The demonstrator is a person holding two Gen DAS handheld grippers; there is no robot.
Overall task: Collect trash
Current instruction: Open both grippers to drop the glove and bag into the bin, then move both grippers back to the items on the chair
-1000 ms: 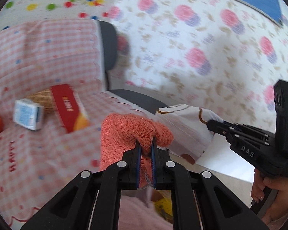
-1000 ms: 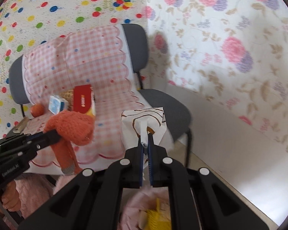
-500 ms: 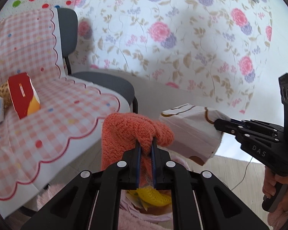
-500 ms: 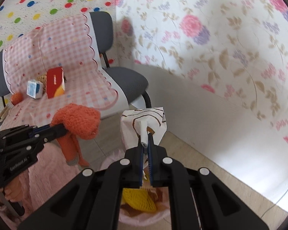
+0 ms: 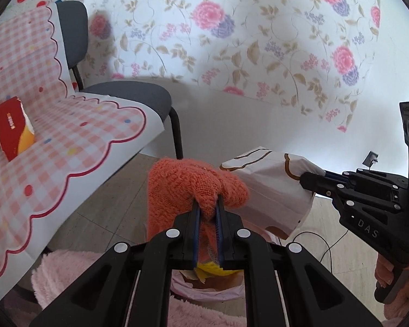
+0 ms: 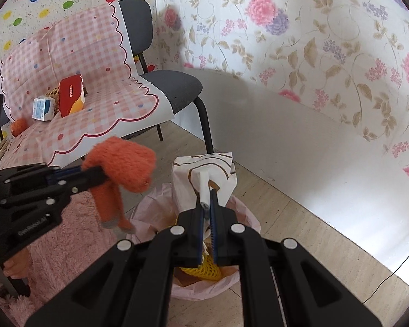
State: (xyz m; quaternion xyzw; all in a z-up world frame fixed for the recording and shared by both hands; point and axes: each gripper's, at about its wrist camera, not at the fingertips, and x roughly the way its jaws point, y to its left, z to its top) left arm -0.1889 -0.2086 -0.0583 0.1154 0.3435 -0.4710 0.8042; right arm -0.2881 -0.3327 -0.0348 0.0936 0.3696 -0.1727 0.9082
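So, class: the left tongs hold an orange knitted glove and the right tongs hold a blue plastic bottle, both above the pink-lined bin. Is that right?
Not quite. The right tongs hold a white paper bag with brown markings, not a blue plastic bottle; the right wrist view shows it. The rest stands: the left tongs hold the orange knitted glove, both above the pink-lined bin.

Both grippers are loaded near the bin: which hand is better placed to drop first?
Probably the right: its gripper holds the paper bag over the bin, while the left gripper's orange glove hangs at the bin's edge.
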